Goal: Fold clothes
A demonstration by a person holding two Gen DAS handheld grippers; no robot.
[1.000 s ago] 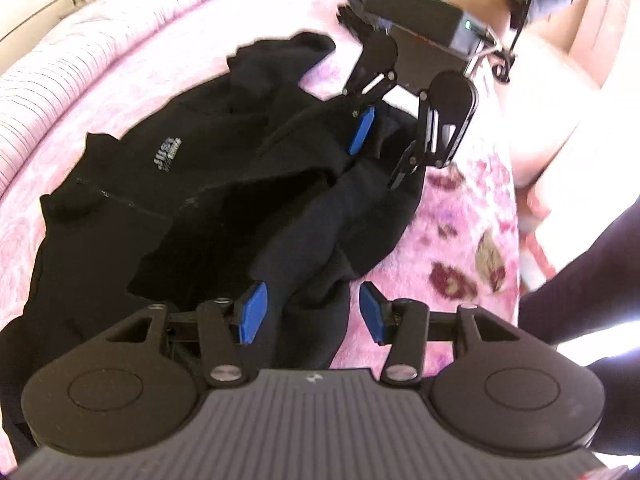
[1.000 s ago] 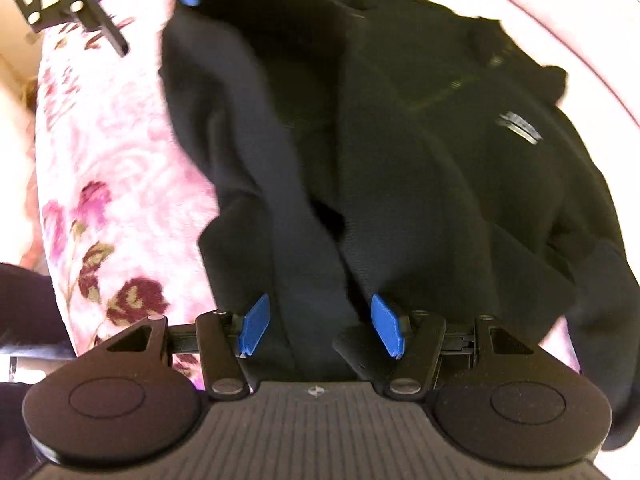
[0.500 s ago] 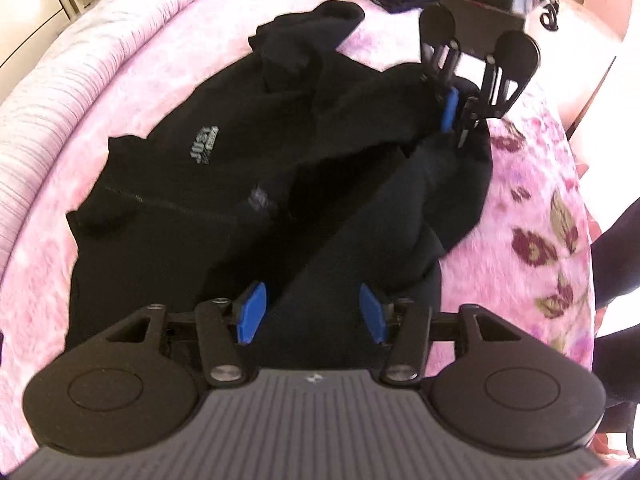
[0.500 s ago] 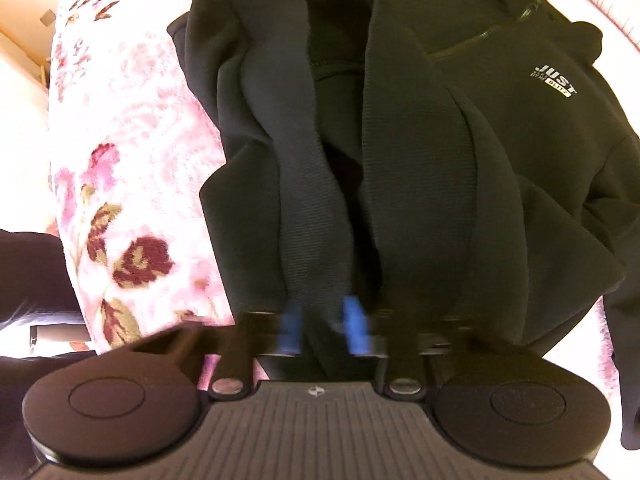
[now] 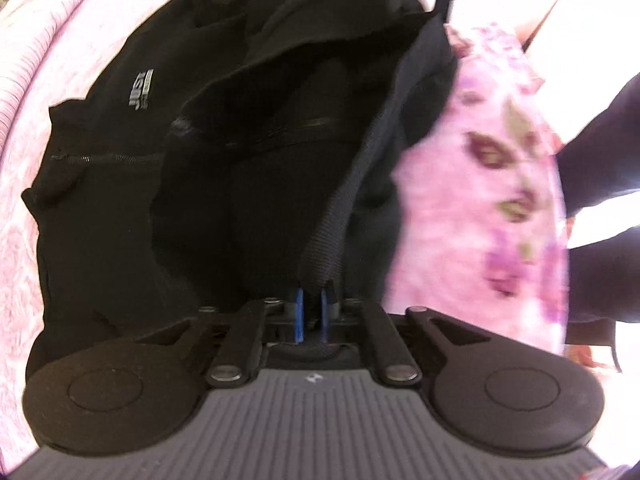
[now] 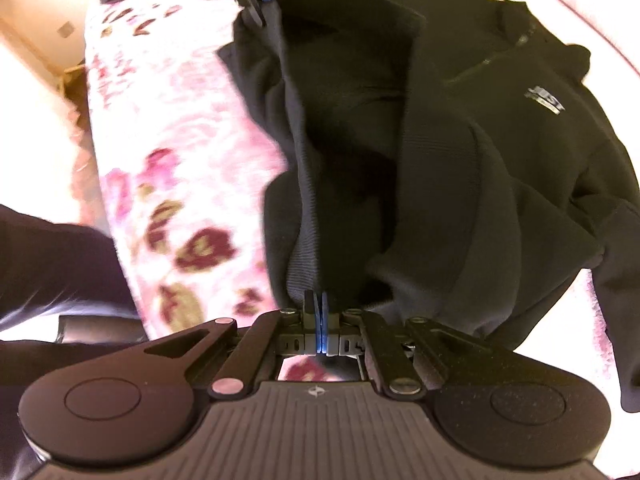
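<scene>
A bed (image 5: 500, 168) under a pink floral blanket carries everything here, with a paler striped roll of bedding along its far edge in the left wrist view. Spread across most of the blanket lies the black zip sweatshirt (image 5: 112, 184), chest logo up, its collar towards that far edge and its bottom hem along the near edge where the person stands.

The ribbed hem band (image 6: 304, 200) is the part that matters. It runs as one long line parallel to the bed's near edge and is drawn up off the blanket between the two claws, so each claw sits at one end of that axis with the body of the garment lying away from both, towards the far edge.

The left claw (image 5: 311, 312) has its blue pads pinched together on one end of the band, and the right claw (image 6: 320, 320) is likewise clamped tight on the other end; both sets of jaws have just been closing, with fabric between them. Neither hand is nearer: a fold would likely mean carrying the hem across the garment towards the collar, both ends level.
</scene>
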